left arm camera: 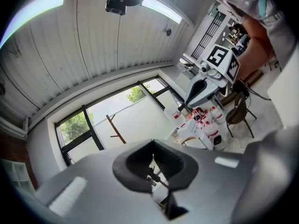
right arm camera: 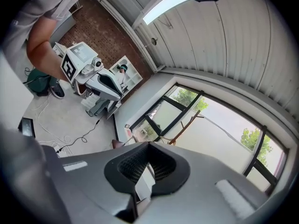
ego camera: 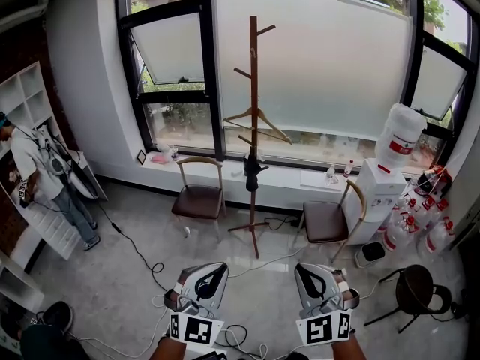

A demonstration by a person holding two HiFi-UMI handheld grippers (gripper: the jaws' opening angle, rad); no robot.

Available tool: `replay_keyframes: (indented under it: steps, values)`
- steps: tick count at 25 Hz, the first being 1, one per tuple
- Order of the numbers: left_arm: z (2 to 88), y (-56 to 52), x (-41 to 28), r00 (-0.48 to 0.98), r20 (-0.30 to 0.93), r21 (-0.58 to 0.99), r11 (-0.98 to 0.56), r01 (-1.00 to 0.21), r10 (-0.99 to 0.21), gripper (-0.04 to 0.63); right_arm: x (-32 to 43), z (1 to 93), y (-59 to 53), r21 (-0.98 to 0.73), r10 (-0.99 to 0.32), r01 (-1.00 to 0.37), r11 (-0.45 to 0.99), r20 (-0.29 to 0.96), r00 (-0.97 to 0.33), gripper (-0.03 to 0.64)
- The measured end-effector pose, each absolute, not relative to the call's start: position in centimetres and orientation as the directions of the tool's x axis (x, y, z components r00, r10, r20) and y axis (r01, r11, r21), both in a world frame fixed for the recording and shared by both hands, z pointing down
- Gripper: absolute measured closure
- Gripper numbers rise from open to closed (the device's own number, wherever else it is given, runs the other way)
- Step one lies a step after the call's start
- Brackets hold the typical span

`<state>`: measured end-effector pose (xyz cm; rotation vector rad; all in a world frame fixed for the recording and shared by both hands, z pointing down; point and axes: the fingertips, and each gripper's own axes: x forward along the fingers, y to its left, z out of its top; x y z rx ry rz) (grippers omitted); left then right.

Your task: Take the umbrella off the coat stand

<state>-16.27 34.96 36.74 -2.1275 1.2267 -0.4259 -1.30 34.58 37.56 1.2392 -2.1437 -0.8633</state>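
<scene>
Both tools sit low in the head view, side by side: the left gripper (ego camera: 208, 274) and the right gripper (ego camera: 311, 274), each with its jaws pressed together on nothing. Well ahead, between the two, stands the wooden coat stand (ego camera: 253, 88). The dark folded umbrella (ego camera: 252, 172) hangs on its pole, below a wooden hanger (ego camera: 257, 122).

In the left gripper view the jaws meet empty; the coat stand (left arm camera: 116, 129) is far beyond them and the right gripper (left arm camera: 203, 90) is off to the right.

In the right gripper view the jaws are likewise closed, with the coat stand (right arm camera: 184, 125) far ahead and the left gripper (right arm camera: 105, 83) off to the left
</scene>
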Motion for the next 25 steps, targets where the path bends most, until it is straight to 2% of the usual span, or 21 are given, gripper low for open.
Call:
replay_keyframes:
  steps: [13,25]
  values:
    - [37.3,27.9,-15.0,0.438,-0.019,-0.662,-0.317,-0.679,-0.899,0.594,-0.2,38.7,25.8,0.726,-0.842,-0.529,0.439,0.127,-0.525,0.614]
    - [37.5,18.1,-8.4,0.313,0.018,-0.687,-0.239,-0.686,-0.95,0.594,5.9,39.3,13.4,0.697,-0.772,-0.495,0.519,0.134,-0.621,0.614]
